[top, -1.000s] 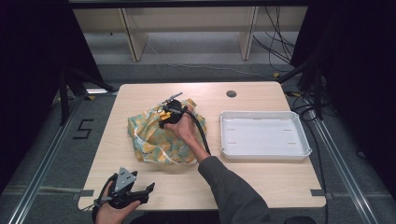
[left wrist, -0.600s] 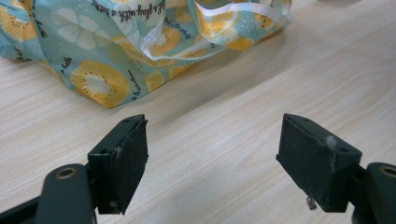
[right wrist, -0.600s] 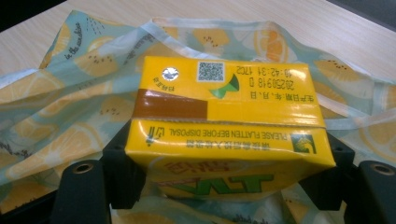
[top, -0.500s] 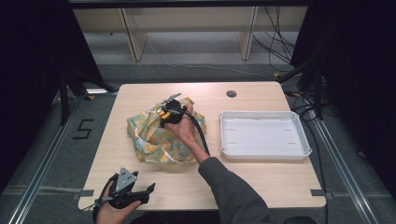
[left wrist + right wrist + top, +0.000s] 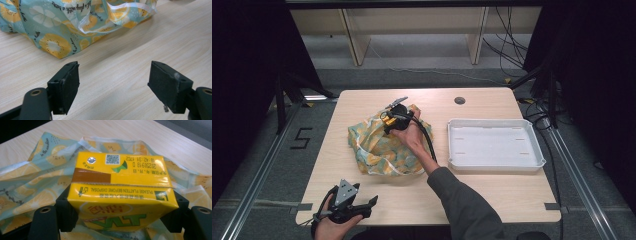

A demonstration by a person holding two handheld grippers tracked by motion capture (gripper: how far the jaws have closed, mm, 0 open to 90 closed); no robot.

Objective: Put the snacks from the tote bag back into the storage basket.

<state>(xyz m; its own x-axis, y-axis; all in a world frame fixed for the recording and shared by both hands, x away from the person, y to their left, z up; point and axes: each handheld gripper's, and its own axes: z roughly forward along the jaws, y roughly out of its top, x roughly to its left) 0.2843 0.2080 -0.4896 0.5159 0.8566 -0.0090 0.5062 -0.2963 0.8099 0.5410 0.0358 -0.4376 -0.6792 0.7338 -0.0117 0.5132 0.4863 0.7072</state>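
A yellow drink carton (image 5: 122, 192) is clamped across its width in the right tool (image 5: 394, 119), its long axis crosswise to the jaws, directly above the lemon-print bag (image 5: 379, 145) on the worktop (image 5: 492, 195). The white tray (image 5: 494, 145) lies well to that tool's right. The left tool (image 5: 113, 87) is held released, low, near the bag's edge.

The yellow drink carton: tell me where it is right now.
The yellow drink carton sits clamped in the right hand-held gripper, over the fruit-print bag at the table's middle, left of the white tray.
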